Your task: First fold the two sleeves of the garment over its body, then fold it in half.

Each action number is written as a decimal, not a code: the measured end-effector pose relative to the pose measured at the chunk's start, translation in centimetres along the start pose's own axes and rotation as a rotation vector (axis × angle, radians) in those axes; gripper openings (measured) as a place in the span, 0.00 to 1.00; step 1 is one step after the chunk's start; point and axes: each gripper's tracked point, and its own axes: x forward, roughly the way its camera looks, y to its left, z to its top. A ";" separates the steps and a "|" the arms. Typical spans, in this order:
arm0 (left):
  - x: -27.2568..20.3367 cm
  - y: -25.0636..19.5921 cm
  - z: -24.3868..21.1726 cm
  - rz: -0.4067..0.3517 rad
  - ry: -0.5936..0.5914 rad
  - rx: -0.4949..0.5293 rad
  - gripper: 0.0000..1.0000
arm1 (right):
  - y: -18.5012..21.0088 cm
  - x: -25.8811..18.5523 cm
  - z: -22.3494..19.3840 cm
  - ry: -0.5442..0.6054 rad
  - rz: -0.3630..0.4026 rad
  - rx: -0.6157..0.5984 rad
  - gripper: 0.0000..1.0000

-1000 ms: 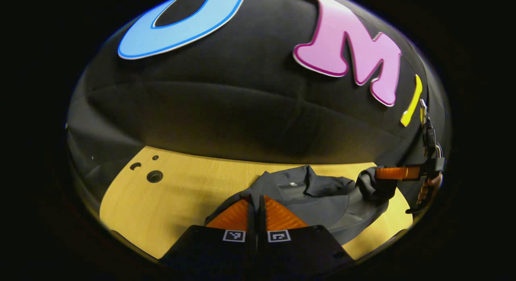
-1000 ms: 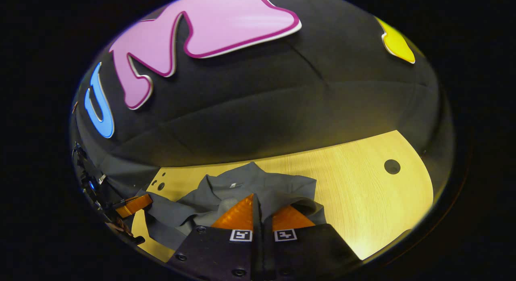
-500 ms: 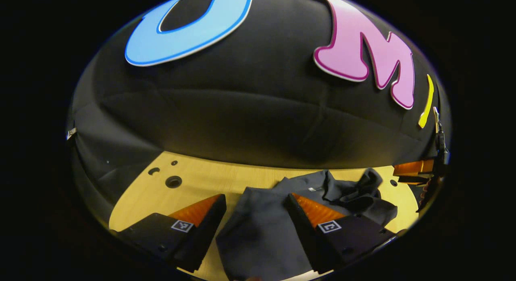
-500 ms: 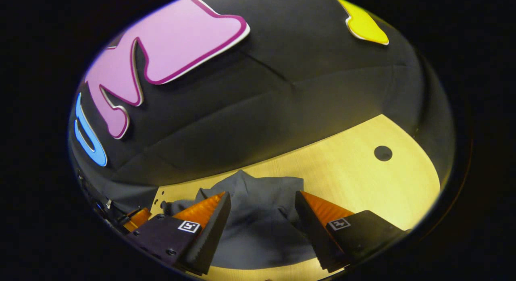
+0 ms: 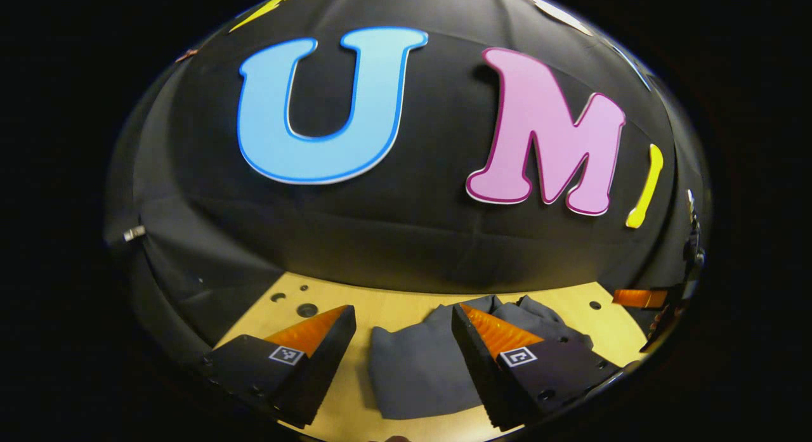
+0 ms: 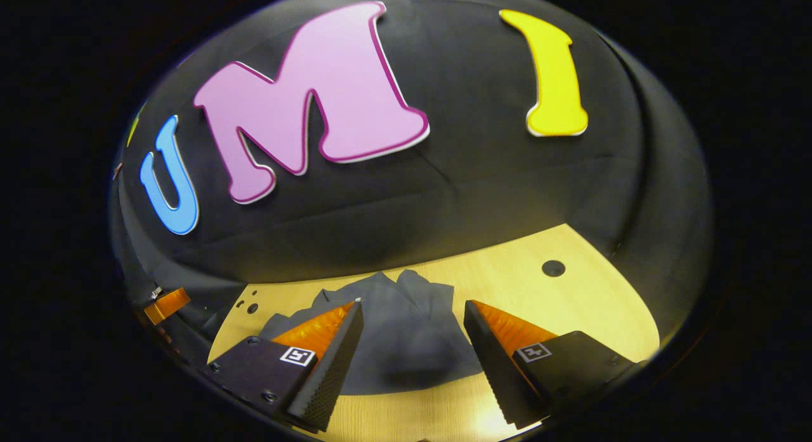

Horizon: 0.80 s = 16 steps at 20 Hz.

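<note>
A dark grey garment [image 5: 422, 366] lies folded in a compact bundle on the light wooden table [image 5: 406, 305]. My left gripper [image 5: 401, 331] is open above its near edge, with nothing between the fingers. In the right gripper view the same garment [image 6: 406, 334] lies between and beyond the fingers of my right gripper [image 6: 412, 325], which is also open and holds nothing. The right gripper [image 5: 637, 298] appears at the far right edge of the left gripper view. The left gripper [image 6: 166, 304] appears at the far left of the right gripper view.
The table has small round holes near its far left corner [image 5: 307, 310] and one hole at the far right [image 6: 553, 268]. The black cloth wall rises straight behind the table's back edge. Bare wood [image 6: 571, 309] lies to the garment's right.
Both grippers were shut on the garment a second ago, then let go and opened. Since then both have lifted and drawn back, and the garment lies flatter.
</note>
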 end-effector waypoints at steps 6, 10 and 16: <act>-10.2 -2.6 0.7 -0.036 -0.093 0.006 0.96 | 0.8 -9.0 1.3 -0.128 -0.040 -0.086 0.98; -15.8 -4.2 -0.9 -0.066 -0.150 0.005 0.95 | 1.9 -14.6 -0.6 -0.172 -0.045 -0.101 0.98; -21.9 -2.0 -6.2 -0.029 -0.126 -0.017 0.96 | 2.6 -21.7 -6.5 -0.148 -0.033 -0.111 0.98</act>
